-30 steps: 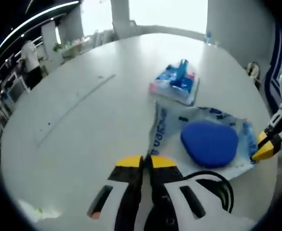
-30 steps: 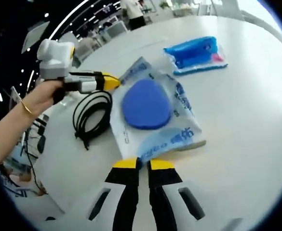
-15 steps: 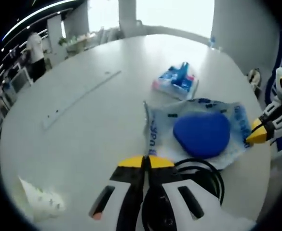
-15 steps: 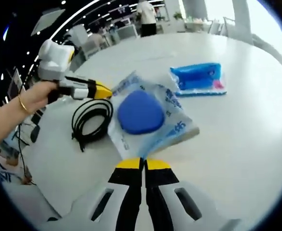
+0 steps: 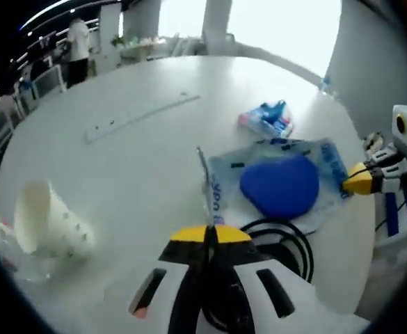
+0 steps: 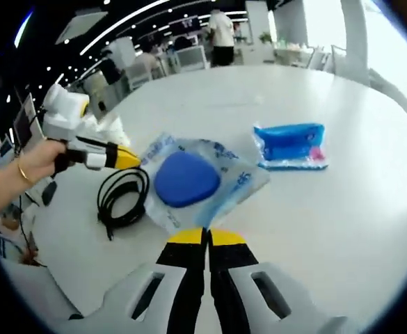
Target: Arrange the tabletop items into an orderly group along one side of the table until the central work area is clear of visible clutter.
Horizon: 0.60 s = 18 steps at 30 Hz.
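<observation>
A clear plastic bag (image 5: 328,163) with blue print carries a blue oval pad (image 5: 280,186). My left gripper (image 5: 209,234) is shut on the bag's near corner, which stands up from the jaws. My right gripper (image 5: 360,181) comes in from the right, at the bag's opposite edge. In the right gripper view, my right gripper (image 6: 206,238) is shut on the bag (image 6: 239,177) under the pad (image 6: 186,179). The left gripper (image 6: 128,159), held by a hand (image 6: 36,161), pinches the far corner. A blue packet (image 6: 290,145) lies apart to the right.
A coiled black cable (image 5: 286,245) lies beside the bag on the white round table (image 5: 140,174). A white paper cup (image 5: 46,223) lies on its side at the left. A long pale strip (image 5: 140,117) and the blue packet (image 5: 267,120) sit further off. People and chairs stand beyond the table.
Both grippers keep hold of the bag, which has drawn away from the blue packet with the pad on it. The paper cup has come into the left gripper view.
</observation>
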Available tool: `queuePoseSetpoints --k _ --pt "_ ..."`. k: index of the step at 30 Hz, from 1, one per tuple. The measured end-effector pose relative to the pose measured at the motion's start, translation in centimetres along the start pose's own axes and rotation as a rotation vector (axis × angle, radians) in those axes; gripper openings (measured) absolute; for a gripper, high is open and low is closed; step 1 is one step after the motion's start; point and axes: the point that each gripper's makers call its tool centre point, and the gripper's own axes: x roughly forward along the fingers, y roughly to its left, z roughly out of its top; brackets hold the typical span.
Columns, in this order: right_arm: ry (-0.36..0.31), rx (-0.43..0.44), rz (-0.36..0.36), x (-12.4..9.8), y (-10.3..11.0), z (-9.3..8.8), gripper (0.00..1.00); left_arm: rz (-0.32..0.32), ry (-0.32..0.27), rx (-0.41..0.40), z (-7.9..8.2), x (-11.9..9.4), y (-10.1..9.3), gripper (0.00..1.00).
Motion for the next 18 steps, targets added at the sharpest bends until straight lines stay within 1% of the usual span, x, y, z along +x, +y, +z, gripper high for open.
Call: queuePoseSetpoints --k 1,4,6,8,11,12,15,18 --pt "-0.003 -0.005 -0.002 0.0 0.0 0.1 0.01 0.005 -0.006 0.007 0.0 -0.3 0.0 0.00" --pt "-0.005 -0.027 -0.010 0.1 -0.1 0.8 0.01 0.019 -0.028 -0.015 0.0 -1.2 0.0 0.00" --pt "-0.019 -0.041 -0.027 0.3 -0.4 1.7 0.01 0.028 -0.054 -0.036 0.6 -1.4 0.1 0.00" --pt "-0.027 -0.065 -0.038 1.0 -0.8 2.8 0.01 0.036 -0.068 -0.048 0.9 -1.5 0.2 0.00" --pt "-0.035 -0.075 -0.040 1.6 -1.2 4.2 0.01 0.064 -0.089 -0.063 1.3 -1.9 0.8 0.00" --pt "-0.039 -0.077 -0.041 1.8 -1.3 4.5 0.01 0.070 -0.092 -0.068 1.3 -2.1 0.9 0.00" --pt "-0.048 -0.073 -0.037 2.7 -1.6 5.6 0.01 0.114 -0.111 -0.060 1.4 -2.3 1.6 0.00" --pt "-0.053 -0.088 -0.045 3.6 -1.8 6.6 0.01 0.129 -0.131 -0.090 1.6 -2.5 2.0 0.00"
